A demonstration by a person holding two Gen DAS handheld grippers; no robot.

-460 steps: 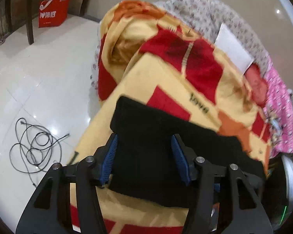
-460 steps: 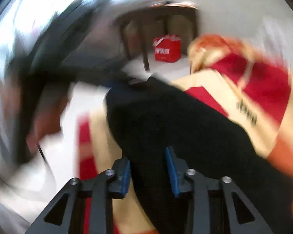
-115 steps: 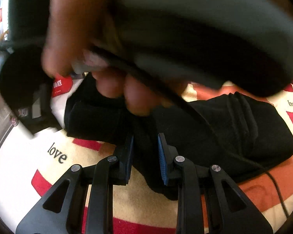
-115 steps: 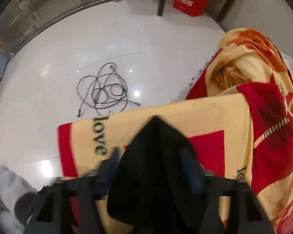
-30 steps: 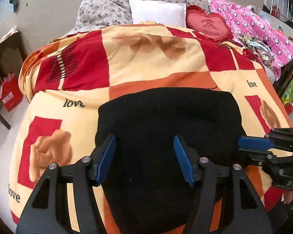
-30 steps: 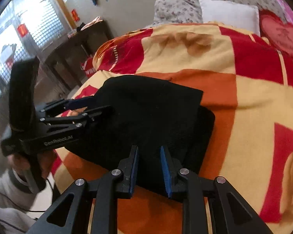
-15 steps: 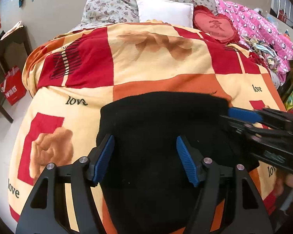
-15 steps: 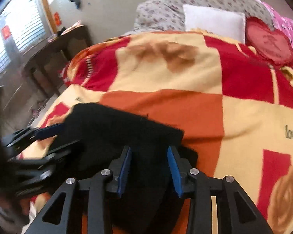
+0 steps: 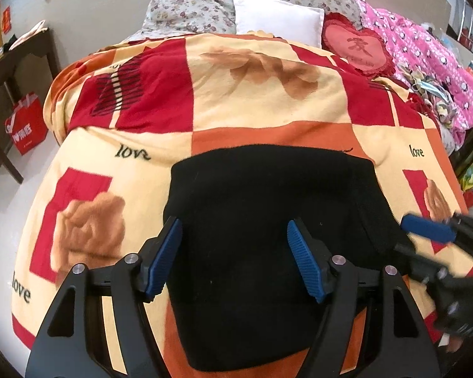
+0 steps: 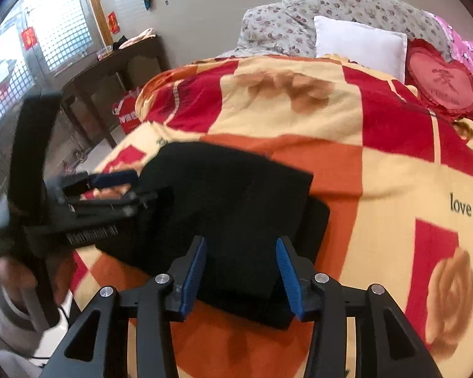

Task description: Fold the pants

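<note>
The black pants (image 9: 268,220) lie folded into a compact rectangle on the red, orange and yellow blanket (image 9: 252,94); they also show in the right wrist view (image 10: 236,201). My left gripper (image 9: 233,258) is open and empty, hovering over the near part of the pants. My right gripper (image 10: 241,271) is open and empty above the pants' near right corner. The right gripper also shows at the right edge of the left wrist view (image 9: 425,230). The left gripper shows blurred at the left of the right wrist view (image 10: 110,186).
A white pillow (image 9: 274,19), a red heart cushion (image 9: 359,47) and a pink quilt (image 9: 425,53) lie at the head of the bed. A red bag (image 9: 25,129) and a dark wooden table (image 10: 110,63) stand on the floor at the left.
My right gripper has opened wider and pulled back from the pants. My left gripper stayed open over them. The folded pants lie still.
</note>
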